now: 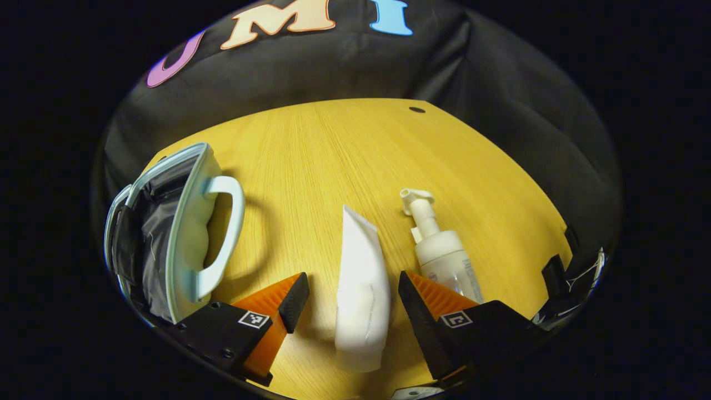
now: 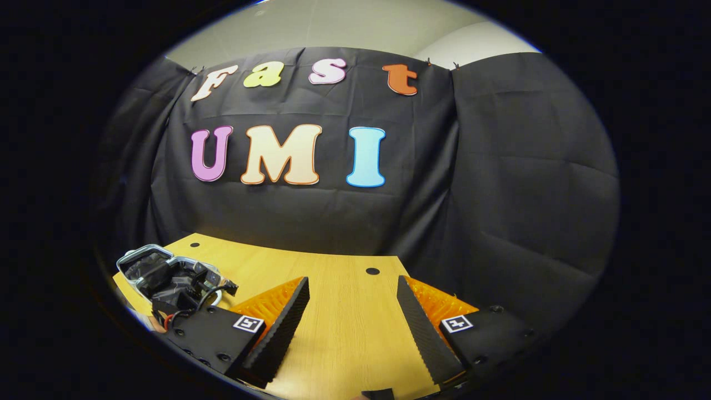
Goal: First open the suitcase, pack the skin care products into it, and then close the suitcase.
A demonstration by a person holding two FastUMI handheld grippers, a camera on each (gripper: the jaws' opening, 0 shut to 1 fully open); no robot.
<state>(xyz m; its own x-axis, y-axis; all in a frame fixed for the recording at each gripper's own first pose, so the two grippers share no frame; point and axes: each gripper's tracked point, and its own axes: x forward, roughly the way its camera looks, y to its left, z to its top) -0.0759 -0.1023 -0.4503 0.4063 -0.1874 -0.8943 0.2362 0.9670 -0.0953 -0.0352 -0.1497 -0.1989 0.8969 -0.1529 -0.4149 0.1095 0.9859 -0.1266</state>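
The left gripper (image 1: 354, 300) hovers with fingers spread wide around a white tube (image 1: 362, 289) lying on the wooden surface (image 1: 333, 150) — not touching it. A pump bottle (image 1: 441, 253) lies just right; the open suitcase (image 1: 175, 233) sits left. The right gripper (image 2: 353, 311) is released — holding nothing.

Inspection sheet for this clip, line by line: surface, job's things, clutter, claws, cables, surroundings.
Surface: wooden table, with a small round hole near its far edge.
Job's things: suitcase open at the left; white tube lying flat; pump bottle lying to its right, apart from it.
Clutter: nothing seen.
Claws: left claw open, straddling the white tube, no contact visible; right claw open, holding nothing.
Cables: wires at the other claw's body.
Surroundings: black cloth wall.
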